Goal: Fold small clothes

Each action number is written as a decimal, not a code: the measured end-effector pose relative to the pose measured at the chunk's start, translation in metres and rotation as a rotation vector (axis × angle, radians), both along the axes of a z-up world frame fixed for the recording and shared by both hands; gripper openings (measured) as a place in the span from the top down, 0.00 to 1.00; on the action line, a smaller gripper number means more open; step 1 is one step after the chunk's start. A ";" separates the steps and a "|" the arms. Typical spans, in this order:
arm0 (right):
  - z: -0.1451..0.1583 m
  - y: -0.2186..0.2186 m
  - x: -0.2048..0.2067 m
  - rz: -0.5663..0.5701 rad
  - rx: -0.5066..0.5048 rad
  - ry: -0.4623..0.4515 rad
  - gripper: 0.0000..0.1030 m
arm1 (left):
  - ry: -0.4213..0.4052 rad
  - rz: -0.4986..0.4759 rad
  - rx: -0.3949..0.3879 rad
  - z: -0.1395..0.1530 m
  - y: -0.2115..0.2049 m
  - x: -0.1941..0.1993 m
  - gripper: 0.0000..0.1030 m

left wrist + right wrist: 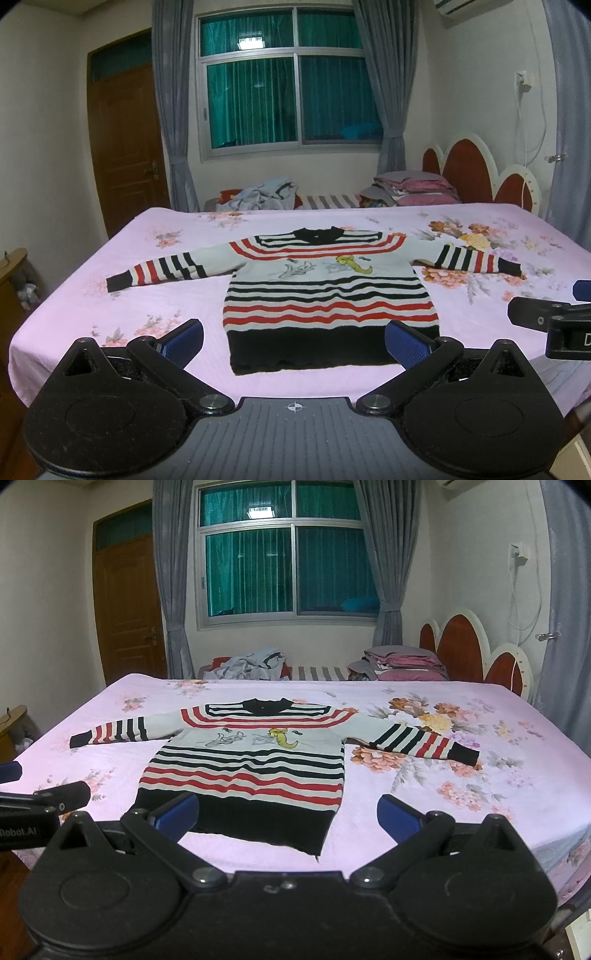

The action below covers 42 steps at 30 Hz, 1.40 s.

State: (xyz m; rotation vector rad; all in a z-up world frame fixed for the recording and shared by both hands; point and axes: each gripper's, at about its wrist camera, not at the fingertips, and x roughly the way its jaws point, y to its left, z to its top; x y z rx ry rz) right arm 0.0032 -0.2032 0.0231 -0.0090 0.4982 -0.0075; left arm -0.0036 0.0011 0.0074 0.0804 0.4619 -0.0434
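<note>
Left gripper point(294, 341) spread, sweater point(314, 288) flat

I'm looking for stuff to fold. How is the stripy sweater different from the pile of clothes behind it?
The stripy sweater lies flat with sleeves spread; the pile of clothes is crumpled. The sweater is red, black and white; the pile looks pale blue-grey. The sweater lies near the grippers; the pile sits farther back. Both are unfolded.

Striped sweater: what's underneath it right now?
The striped sweater lies flat, sleeves spread, on the pink floral bedsheet. Whatever is directly beneath its body is covered. Both grippers are open, off it.
</note>
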 end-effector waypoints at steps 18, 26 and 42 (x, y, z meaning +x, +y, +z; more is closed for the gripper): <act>0.003 -0.002 0.001 -0.005 0.005 0.002 0.00 | 0.002 0.001 0.002 0.000 0.001 0.002 0.00; 0.004 -0.003 0.003 -0.003 0.004 0.001 0.00 | -0.001 -0.002 0.000 0.000 0.002 0.003 0.00; 0.004 0.000 0.003 -0.005 0.010 0.001 0.00 | -0.002 0.000 0.012 0.000 -0.001 0.004 0.00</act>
